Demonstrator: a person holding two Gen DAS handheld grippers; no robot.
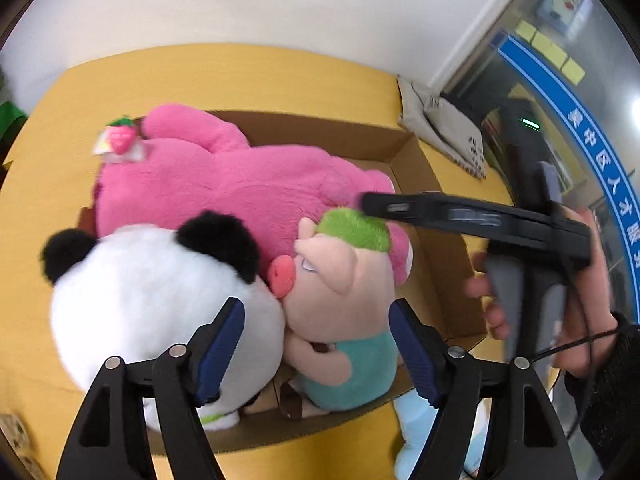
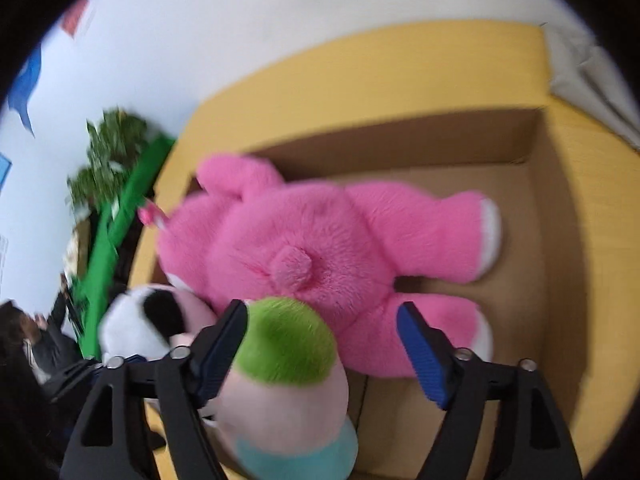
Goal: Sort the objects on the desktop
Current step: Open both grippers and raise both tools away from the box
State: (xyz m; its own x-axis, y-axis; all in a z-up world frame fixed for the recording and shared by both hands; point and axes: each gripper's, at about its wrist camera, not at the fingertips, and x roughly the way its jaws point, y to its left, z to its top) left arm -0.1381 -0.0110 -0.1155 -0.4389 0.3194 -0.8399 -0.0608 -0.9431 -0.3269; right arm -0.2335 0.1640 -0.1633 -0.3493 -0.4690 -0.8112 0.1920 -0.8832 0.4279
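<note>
An open cardboard box (image 1: 436, 248) on the yellow table holds a large pink plush bear (image 1: 248, 188), a panda plush (image 1: 152, 300) and a pig plush with green hair and a teal shirt (image 1: 340, 300). My left gripper (image 1: 316, 344) is open just above the pig and panda, holding nothing. My right gripper (image 2: 320, 348) is open over the pig's green head (image 2: 288, 340), with the pink bear (image 2: 320, 240) beyond. The right gripper also shows in the left wrist view (image 1: 480, 220), reaching over the box from the right.
A light-blue plush (image 1: 416, 432) lies on the table outside the box's near right corner. A folded grey cloth (image 1: 444, 124) sits at the table's far right corner. A green plant and stand (image 2: 116, 184) are left of the table. A glass door is at right.
</note>
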